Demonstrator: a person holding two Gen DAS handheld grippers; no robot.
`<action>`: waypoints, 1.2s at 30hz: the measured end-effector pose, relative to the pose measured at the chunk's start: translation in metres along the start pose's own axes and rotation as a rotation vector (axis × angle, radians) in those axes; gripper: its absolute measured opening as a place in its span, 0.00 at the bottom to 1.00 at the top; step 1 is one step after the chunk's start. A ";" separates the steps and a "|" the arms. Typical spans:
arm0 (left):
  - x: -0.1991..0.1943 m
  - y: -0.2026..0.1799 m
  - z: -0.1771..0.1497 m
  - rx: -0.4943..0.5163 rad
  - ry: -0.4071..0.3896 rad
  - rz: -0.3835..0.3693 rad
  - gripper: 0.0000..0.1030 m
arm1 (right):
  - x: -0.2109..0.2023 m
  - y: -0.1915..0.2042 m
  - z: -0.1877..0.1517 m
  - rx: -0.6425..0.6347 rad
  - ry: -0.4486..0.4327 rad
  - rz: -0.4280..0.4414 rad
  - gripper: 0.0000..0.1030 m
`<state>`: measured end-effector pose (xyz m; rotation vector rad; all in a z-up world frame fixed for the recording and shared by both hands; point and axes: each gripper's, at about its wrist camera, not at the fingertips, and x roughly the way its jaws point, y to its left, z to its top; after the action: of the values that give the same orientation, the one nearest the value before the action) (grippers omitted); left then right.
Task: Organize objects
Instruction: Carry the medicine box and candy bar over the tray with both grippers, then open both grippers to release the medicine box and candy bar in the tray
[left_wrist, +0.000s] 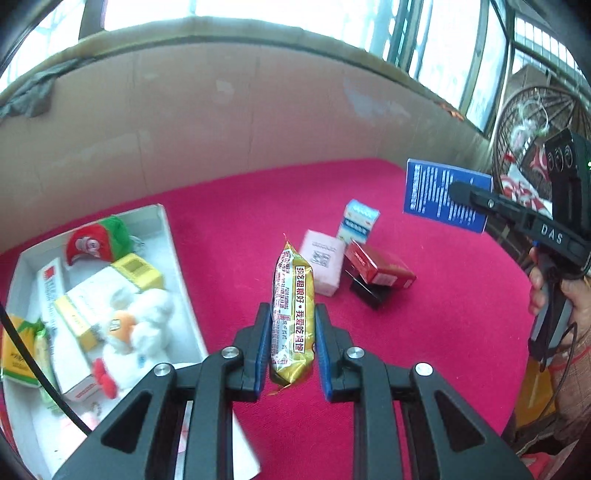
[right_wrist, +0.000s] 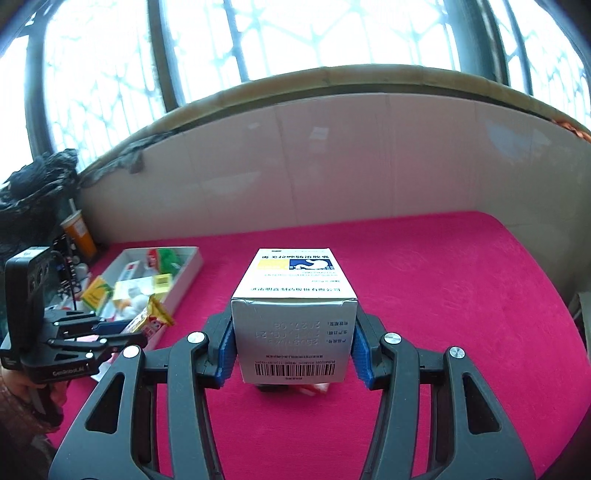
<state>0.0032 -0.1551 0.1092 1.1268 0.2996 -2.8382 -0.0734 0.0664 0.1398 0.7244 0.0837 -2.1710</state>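
My left gripper (left_wrist: 291, 328) is shut on a yellow snack packet (left_wrist: 293, 314), held upright above the red cloth. The right wrist view shows that same left gripper (right_wrist: 122, 332) at the left with the packet (right_wrist: 149, 319) near the tray. My right gripper (right_wrist: 293, 347) is shut on a white and blue medicine box (right_wrist: 293, 314), lifted off the cloth. From the left wrist view, that box (left_wrist: 445, 194) shows its blue face in the right gripper (left_wrist: 458, 192). On the cloth lie a pink box (left_wrist: 323, 266), a red box (left_wrist: 378, 267) and a blue-white box (left_wrist: 357, 220).
A white tray (left_wrist: 177, 251) at the left holds small boxes, a white plush toy (left_wrist: 136, 328) and a red-green plush (left_wrist: 98, 240). A beige padded wall (left_wrist: 240, 110) runs behind the red cloth (left_wrist: 443, 332). An orange cup (right_wrist: 79, 234) stands beyond the tray. A fan (left_wrist: 532, 122) stands at the right.
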 end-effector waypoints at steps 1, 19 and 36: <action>-0.003 0.003 0.000 -0.007 -0.012 0.006 0.21 | 0.002 0.007 0.001 -0.003 0.004 0.015 0.49; -0.053 0.158 -0.001 -0.260 -0.123 0.260 0.21 | 0.105 0.161 0.012 -0.137 0.170 0.244 0.49; -0.087 0.201 -0.021 -0.417 -0.211 0.388 1.00 | 0.183 0.227 0.003 -0.123 0.221 0.239 0.80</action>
<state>0.1088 -0.3479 0.1228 0.7056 0.5554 -2.3739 0.0010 -0.2106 0.0873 0.8557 0.2314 -1.8376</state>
